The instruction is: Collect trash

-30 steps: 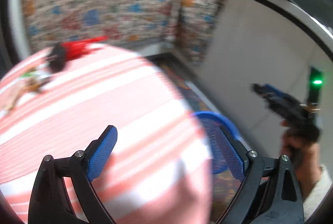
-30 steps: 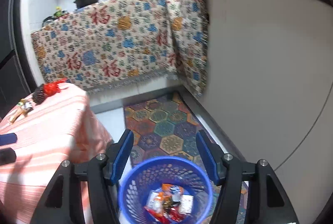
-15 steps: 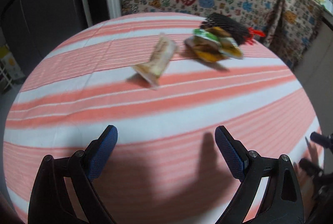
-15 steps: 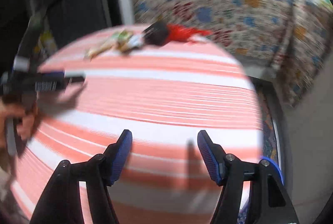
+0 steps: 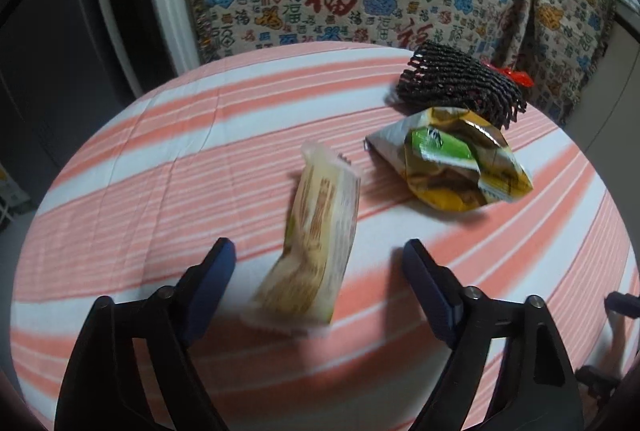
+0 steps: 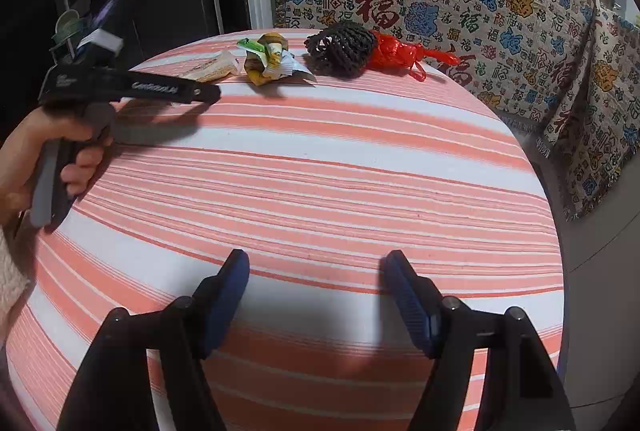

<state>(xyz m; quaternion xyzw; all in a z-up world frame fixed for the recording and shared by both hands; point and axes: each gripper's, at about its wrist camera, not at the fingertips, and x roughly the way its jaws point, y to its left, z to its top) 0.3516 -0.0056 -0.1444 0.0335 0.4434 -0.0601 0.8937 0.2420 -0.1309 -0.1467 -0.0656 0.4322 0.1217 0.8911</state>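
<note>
1. The pale snack wrapper point(image 5: 316, 243) lies on the striped tablecloth point(image 5: 160, 159), just ahead of the left gripper point(image 5: 318, 263) and partly between its two blue pads. Its long axis runs away from the gripper, roughly along the line the gripper points, with a small lean to the right at the far end.
2. The jaws of the left gripper are closing, with the wrapper between them, but the pads do not touch it yet; a gap shows on both sides. It grasps nothing for now.
3. The left hand is clearly the nearer one. In the right wrist view the same wrapper point(image 6: 210, 69) sits far across the table, partly behind the left tool.
4. The right gripper point(image 6: 316, 271) is released and its jaws are opening, with only bare cloth between them.
5. Further out lie a crumpled green and yellow packet point(image 5: 452, 159), then a black net point(image 5: 460, 83) and a red plastic bag point(image 6: 396, 55), all well apart from both grippers.
6. Hard to make out: the wrapper is blurred, so its print is unreadable. Its near end lies in shadow. No bin is visible in either view.
</note>
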